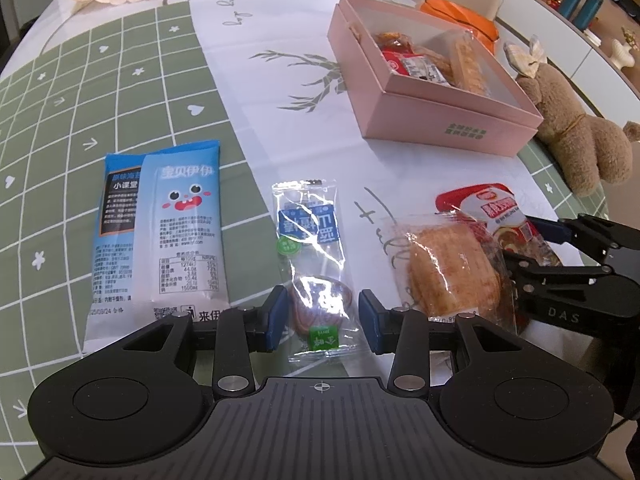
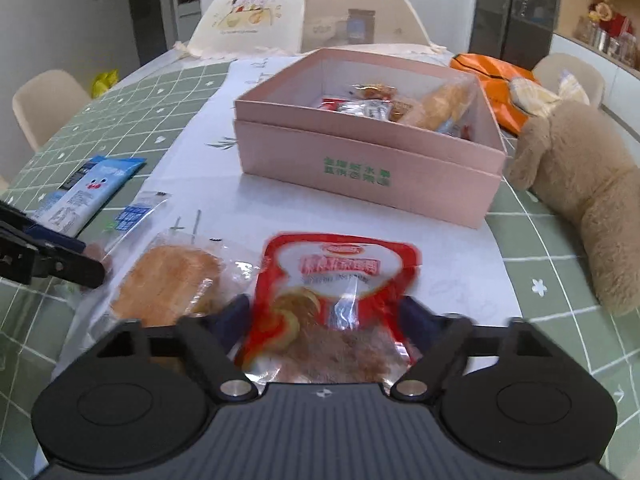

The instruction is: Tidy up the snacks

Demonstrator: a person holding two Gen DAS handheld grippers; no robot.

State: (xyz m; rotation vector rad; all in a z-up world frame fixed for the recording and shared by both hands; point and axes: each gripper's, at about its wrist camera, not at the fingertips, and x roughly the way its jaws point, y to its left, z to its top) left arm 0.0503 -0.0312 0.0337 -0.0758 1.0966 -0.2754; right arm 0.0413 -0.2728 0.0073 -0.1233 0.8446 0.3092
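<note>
A pink box (image 1: 448, 120) (image 2: 360, 172) with several snacks inside stands on the far side of the white runner. My left gripper (image 1: 323, 316) is open, its blue pads on either side of a clear-wrapped snack (image 1: 316, 264) lying on the table. A blue snack packet (image 1: 160, 236) (image 2: 88, 192) lies to its left, a clear-wrapped bread (image 1: 448, 268) (image 2: 168, 280) to its right. My right gripper (image 2: 324, 316) is open around the near end of a red-and-white packet (image 2: 336, 300) (image 1: 496, 212); whether the pads touch it is blurred.
A brown plush toy (image 1: 576, 120) (image 2: 584, 192) lies right of the box. An orange bag (image 2: 492, 80) and a cream mesh food cover (image 2: 304, 12) sit behind it. The table edge and chairs (image 2: 44, 100) are at the left.
</note>
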